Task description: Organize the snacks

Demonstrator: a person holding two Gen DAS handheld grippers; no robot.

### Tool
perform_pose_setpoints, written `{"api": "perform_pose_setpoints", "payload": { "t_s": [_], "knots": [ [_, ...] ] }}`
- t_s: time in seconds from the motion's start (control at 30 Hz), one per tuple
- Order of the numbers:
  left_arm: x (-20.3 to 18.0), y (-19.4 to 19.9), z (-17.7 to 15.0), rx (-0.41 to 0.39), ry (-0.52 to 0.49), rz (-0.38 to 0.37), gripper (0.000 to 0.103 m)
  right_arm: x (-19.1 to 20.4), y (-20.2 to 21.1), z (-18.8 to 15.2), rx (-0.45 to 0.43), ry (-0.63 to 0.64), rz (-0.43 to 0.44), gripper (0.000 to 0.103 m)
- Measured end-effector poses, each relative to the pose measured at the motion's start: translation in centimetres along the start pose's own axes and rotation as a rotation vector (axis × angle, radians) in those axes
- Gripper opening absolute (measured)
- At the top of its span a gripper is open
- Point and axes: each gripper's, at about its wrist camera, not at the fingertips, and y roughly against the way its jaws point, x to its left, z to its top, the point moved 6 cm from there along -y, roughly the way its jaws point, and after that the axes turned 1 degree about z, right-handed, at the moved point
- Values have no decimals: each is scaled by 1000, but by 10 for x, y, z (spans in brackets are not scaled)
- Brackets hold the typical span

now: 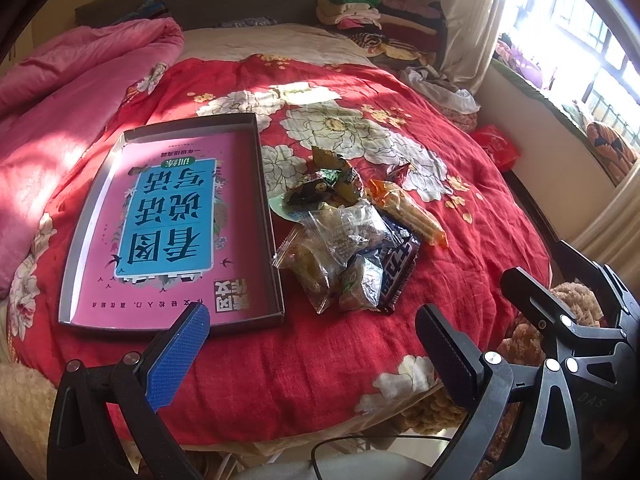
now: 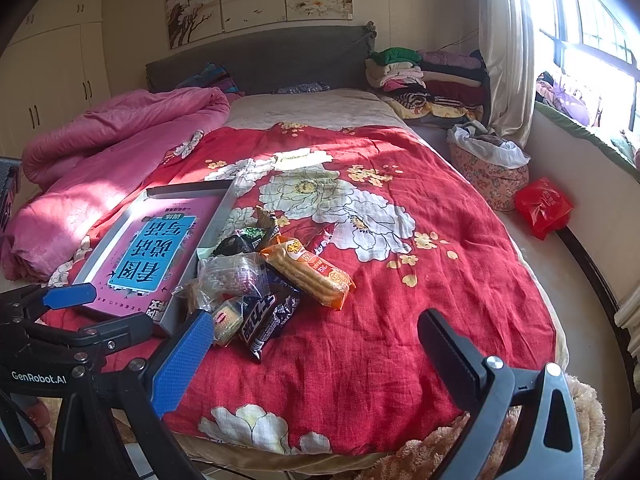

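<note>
Red floral bedspread (image 1: pixel 320 360) lay under and ahead of both your grippers. Shallow box (image 1: pixel 269 216) with pink book-cover bottom sat ahead-left of your left gripper (image 1: pixel 316 354); no snacks inside. Snack pile (image 1: pixel 352 236) lay just right of box, ahead of left gripper and ahead-left of your right gripper (image 2: pixel 320 364). Orange biscuit pack (image 2: pixel 310 272) topped pile's right side; dark chocolate bar (image 2: pixel 268 322) nearest you. Both grippers spread wide, holding nothing. Judgement: sorting not begun; all snacks left to move.
</note>
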Motion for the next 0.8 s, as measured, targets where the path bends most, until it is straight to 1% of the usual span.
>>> {"api": "perform_pose_setpoints", "payload": {
  "t_s": [0.43,0.8],
  "knots": [
    [-2,-3,-3,5,-6,-4,102,-1,0,0,-1,-1,-3,103],
    [0,-9,-4,28,-7,-16,102,-1,-3,-1,8,-6,6,103]
  ]
}}
